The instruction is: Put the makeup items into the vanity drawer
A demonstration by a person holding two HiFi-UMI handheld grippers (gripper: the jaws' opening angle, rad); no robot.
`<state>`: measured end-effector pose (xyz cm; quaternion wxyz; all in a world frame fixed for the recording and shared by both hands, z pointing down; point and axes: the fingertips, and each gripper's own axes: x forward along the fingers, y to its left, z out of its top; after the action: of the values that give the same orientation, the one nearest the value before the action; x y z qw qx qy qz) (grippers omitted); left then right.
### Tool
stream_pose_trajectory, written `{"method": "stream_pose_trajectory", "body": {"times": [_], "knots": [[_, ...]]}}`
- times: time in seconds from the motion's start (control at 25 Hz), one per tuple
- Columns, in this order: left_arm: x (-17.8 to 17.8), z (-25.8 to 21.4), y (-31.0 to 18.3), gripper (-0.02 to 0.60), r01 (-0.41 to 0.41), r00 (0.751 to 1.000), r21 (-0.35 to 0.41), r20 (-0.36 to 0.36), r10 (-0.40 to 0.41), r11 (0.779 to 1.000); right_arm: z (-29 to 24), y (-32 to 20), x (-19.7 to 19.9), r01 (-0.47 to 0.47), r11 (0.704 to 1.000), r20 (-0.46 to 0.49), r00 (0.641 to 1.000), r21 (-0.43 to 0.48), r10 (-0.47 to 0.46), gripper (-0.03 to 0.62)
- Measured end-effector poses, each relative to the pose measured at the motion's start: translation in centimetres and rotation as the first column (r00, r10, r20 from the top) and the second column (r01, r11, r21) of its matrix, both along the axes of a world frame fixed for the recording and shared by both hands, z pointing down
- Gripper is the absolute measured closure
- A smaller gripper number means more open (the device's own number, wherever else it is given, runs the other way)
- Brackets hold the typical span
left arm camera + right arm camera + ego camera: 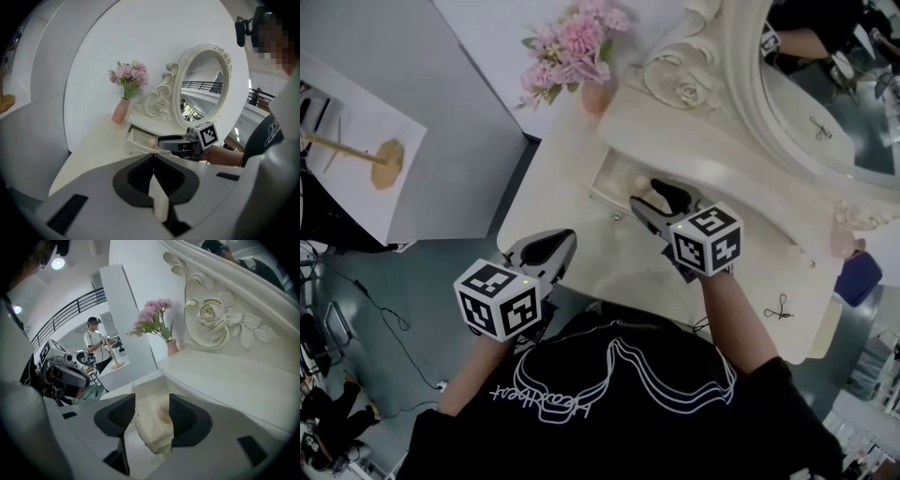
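Note:
The white vanity (562,178) has its small drawer (605,183) pulled out. My right gripper (649,195) hangs just over the drawer with its jaws open. In the right gripper view (152,404) a rounded beige makeup item (164,414) lies in the drawer (145,427) between the pads, and neither pad presses on it. My left gripper (565,242) is shut and empty above the vanity's front edge, apart from the drawer. Its own view (153,176) looks across at the right gripper (176,142) and the drawer (138,139). A small black scissor-like tool (779,307) lies on the vanity's right end.
A pink vase of flowers (595,94) stands at the back left of the vanity, beside the ornate oval mirror (825,103). A blue object (860,277) sits past the right end. A white side table (356,150) carries a wooden stand. A person (96,345) stands far off.

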<state>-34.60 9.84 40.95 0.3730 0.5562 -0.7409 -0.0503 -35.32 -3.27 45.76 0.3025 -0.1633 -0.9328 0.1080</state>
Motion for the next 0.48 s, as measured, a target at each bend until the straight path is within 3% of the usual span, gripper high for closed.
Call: {"method": "stream_pose_trajectory", "body": {"times": [0.2, 0.48], "knots": [[0.5, -0.4, -0.1, 0.578, -0.017, 1.000, 0.008, 0.007, 0.017, 1.000, -1.2, 0.1, 1.2, -0.032, 0.999, 0.029, 0.999, -0.029, 0.032, 0.358], [2.3, -1.6, -0.6, 0.578, -0.083, 0.996, 0.041, 0.025, 0.082, 0.996, -4.0, 3.2, 4.8, -0.026, 0.995, 0.094, 0.995, -0.099, 0.035, 0.393]]}}
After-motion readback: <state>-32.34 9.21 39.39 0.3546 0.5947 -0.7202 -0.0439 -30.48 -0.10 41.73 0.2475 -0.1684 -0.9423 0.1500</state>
